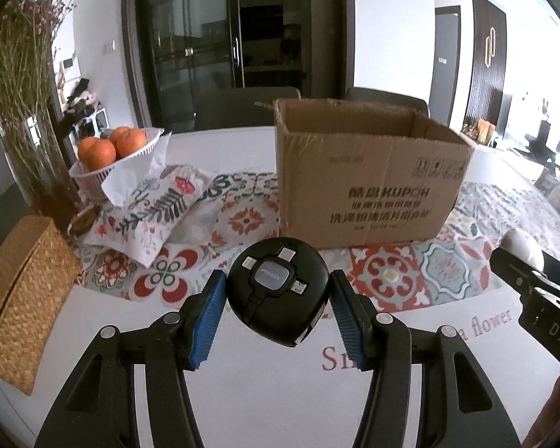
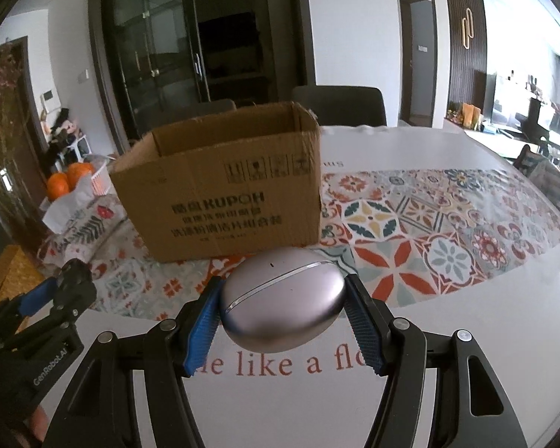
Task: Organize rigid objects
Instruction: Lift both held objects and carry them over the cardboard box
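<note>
Above the white desk (image 1: 265,392) with its patterned tile runner, gripped between blue-padded jaws: round black PISEN cable reel (image 1: 278,291) in the left gripper (image 1: 278,310), silver oval earbud case (image 2: 283,300) in the right gripper (image 2: 283,321). Probably best carried level, lifted clear of the rim of the open brown cardboard box (image 1: 369,179), then released low inside. Woven straw box (image 1: 22,298) shown by the left view only; bare runner beside the carton by the right.

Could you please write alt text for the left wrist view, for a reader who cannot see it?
The left gripper holds a round black PISEN cable reel between its blue pads, above a white table. Behind stands an open cardboard box on a patterned runner; a basket of oranges stands at left.
</note>
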`<state>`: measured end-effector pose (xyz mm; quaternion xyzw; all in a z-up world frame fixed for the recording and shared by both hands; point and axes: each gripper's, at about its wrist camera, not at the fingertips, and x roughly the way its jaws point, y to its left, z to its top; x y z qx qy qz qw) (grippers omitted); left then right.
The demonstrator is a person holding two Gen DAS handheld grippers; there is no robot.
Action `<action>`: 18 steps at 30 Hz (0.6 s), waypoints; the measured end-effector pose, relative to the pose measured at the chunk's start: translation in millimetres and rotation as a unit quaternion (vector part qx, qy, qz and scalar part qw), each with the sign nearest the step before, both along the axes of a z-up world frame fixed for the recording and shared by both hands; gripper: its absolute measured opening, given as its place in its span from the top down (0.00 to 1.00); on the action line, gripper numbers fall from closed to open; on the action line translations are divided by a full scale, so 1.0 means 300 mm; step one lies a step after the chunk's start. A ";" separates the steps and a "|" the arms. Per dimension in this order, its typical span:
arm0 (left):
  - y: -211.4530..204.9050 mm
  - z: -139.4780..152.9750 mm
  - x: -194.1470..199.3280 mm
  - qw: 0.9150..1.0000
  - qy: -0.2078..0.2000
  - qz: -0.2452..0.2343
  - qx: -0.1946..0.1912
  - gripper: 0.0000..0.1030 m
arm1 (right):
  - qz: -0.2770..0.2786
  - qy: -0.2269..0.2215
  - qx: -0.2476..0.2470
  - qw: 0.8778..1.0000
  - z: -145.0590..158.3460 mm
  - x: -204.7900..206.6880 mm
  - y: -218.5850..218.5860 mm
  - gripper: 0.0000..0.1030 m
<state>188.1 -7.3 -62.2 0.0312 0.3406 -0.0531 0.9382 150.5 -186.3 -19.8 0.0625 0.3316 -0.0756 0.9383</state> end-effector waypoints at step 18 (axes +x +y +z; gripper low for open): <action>-0.028 0.151 0.098 0.999 -0.011 -0.039 -0.019 0.46 | 0.042 -0.025 0.013 0.999 0.148 0.092 0.000 0.38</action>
